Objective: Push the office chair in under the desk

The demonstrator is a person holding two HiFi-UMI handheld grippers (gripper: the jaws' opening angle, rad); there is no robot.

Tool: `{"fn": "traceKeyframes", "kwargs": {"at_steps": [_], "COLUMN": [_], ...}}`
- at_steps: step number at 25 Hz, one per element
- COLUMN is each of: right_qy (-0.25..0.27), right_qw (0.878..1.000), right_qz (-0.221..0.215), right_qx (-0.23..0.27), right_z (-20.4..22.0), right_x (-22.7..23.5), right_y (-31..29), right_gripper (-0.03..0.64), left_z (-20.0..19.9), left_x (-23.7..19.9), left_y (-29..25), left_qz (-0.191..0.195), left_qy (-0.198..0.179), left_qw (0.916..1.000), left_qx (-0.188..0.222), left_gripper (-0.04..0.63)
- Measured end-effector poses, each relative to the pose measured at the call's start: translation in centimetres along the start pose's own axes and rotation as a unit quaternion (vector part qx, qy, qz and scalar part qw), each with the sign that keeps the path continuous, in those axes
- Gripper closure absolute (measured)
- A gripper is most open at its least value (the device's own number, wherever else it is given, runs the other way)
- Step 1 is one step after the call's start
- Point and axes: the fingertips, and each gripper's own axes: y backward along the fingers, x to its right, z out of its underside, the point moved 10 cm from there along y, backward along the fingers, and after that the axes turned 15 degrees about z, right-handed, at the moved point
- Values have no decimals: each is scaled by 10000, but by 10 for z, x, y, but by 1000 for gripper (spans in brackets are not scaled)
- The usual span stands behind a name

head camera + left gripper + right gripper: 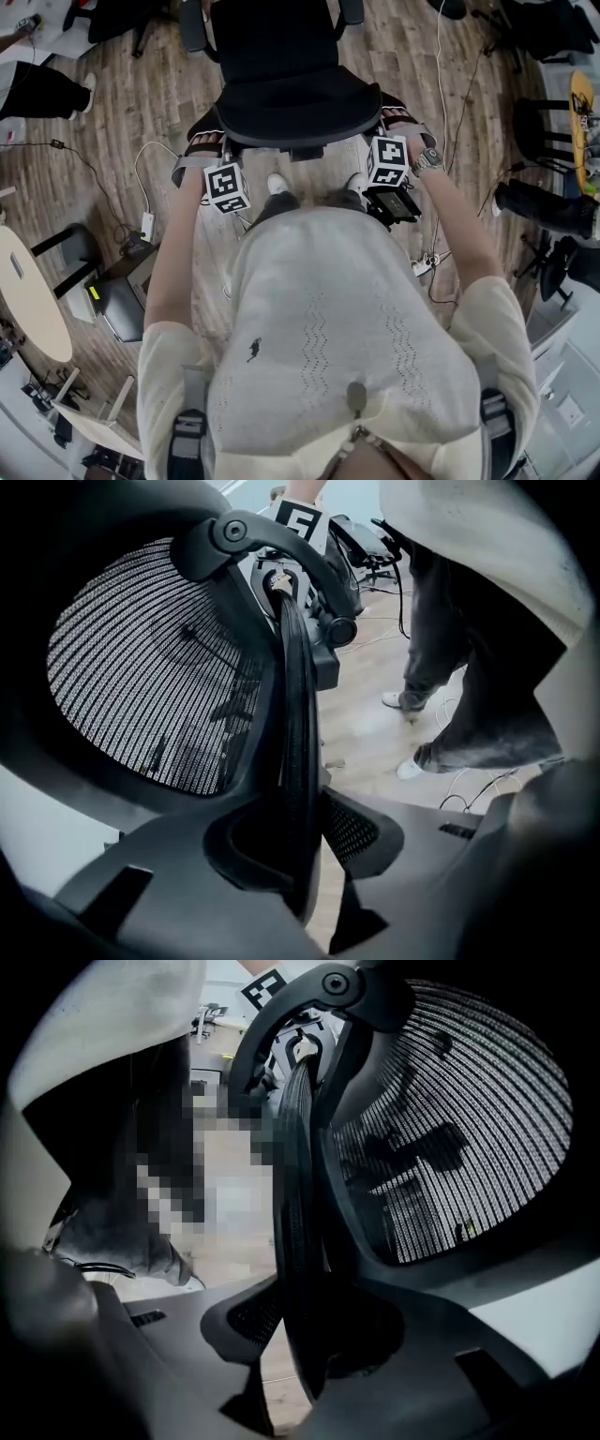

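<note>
Pale knit shirt (347, 319) fills the foreground; just beyond it the office chair (286, 94) stands on wood floor (122, 131), its back toward the person. Left gripper (302, 841) and right gripper (305, 1321) each pinch a side edge of the mesh backrest (159, 667) between their jaws. Cables (441, 94) trail over the boards on both sides of the chair.

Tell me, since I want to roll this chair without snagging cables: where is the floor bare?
Bare wooden floor lies left of the black mesh office chair, ahead of the white power strip. A narrower strip lies between the chair and the long white cable. Beyond that cable, a black chair frame crowds the right side.
</note>
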Motion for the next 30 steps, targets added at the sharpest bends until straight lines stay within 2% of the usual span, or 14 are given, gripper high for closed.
{"fn": "traceKeyframes", "kwargs": {"at_steps": [11,30], "right_qy": [-158,-107], "right_qw": [9993,9996], "right_qz": [-201,29], "right_qx": [-260,-263], "right_z": [-12,-8], "right_x": [32,67], "right_y": [-35,-63], "right_gripper": [489,489], "left_z": [24,32], "left_x": [-41,-86], "left_y": [-15,-20], "left_qz": [22,-40], "left_qy": [-95,-37], "left_qw": [9999,10000], "left_qx": [85,54], "left_gripper": [474,474]}}
